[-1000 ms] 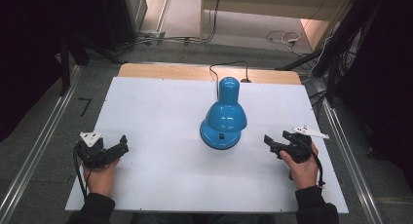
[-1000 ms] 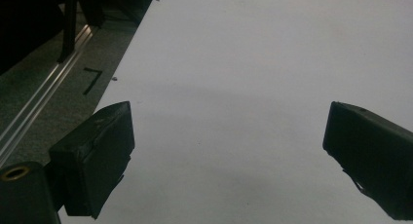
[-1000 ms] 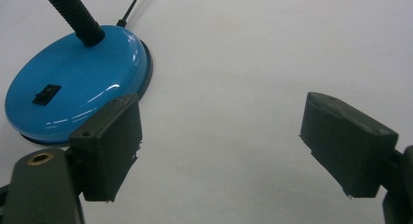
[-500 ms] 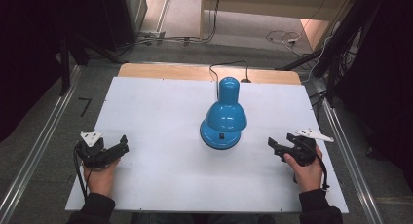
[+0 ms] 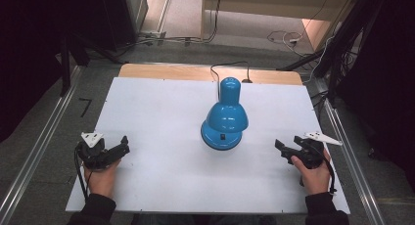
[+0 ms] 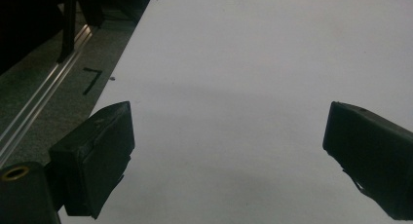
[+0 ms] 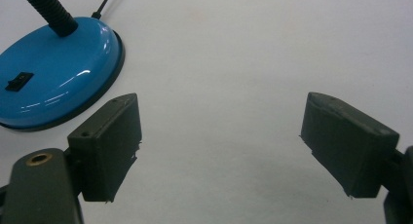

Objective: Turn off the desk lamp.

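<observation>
A blue desk lamp (image 5: 225, 115) stands in the middle of the white table (image 5: 161, 112), shade bent down over its round base, which carries a small black switch. My left gripper (image 5: 122, 145) rests low near the table's front left, open, nothing between its jaws. My right gripper (image 5: 281, 147) sits at the front right, open and empty, pointing toward the lamp. In the right gripper view the lamp base (image 7: 53, 73) lies to the upper left of the gripper (image 7: 221, 146), apart from it. The left gripper view has bare table between the wide jaws (image 6: 229, 156).
The lamp's black cord (image 5: 227, 66) runs off the table's far edge over a wooden strip (image 5: 195, 72). Metal rails (image 5: 36, 151) flank the table on both sides. Black stands and cables crowd the floor behind.
My right gripper has drifted slightly right and toward the front edge. The left gripper and the lamp have stayed put.
</observation>
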Tool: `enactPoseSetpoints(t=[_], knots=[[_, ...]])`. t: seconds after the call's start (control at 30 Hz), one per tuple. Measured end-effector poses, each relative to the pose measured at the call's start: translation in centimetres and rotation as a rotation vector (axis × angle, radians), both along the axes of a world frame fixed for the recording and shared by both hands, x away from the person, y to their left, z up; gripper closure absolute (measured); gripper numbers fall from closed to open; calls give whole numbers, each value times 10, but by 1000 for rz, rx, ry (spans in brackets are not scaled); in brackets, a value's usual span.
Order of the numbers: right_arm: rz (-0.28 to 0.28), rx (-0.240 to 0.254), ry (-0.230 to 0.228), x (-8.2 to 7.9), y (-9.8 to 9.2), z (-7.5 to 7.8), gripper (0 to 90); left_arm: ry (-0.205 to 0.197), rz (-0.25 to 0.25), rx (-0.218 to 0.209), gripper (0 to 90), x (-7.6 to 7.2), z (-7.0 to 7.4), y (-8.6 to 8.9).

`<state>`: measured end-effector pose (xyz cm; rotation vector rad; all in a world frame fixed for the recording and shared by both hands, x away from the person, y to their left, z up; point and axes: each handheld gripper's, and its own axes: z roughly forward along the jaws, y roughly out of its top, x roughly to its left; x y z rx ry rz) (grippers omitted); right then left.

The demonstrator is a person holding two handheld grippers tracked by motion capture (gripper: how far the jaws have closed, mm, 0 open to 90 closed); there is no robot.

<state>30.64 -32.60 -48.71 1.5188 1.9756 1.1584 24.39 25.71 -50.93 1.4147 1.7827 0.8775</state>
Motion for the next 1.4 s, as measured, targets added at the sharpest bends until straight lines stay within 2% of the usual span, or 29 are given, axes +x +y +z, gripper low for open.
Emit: enactPoseSetpoints(t=[0.87,1.4], knots=[[-24,-9,-5,-13,-18,2,137,2,0,1,54,1,0,0],[-66,-5,-2,-23,-37,2,132,2,1,0,54,1,-1,-1]])
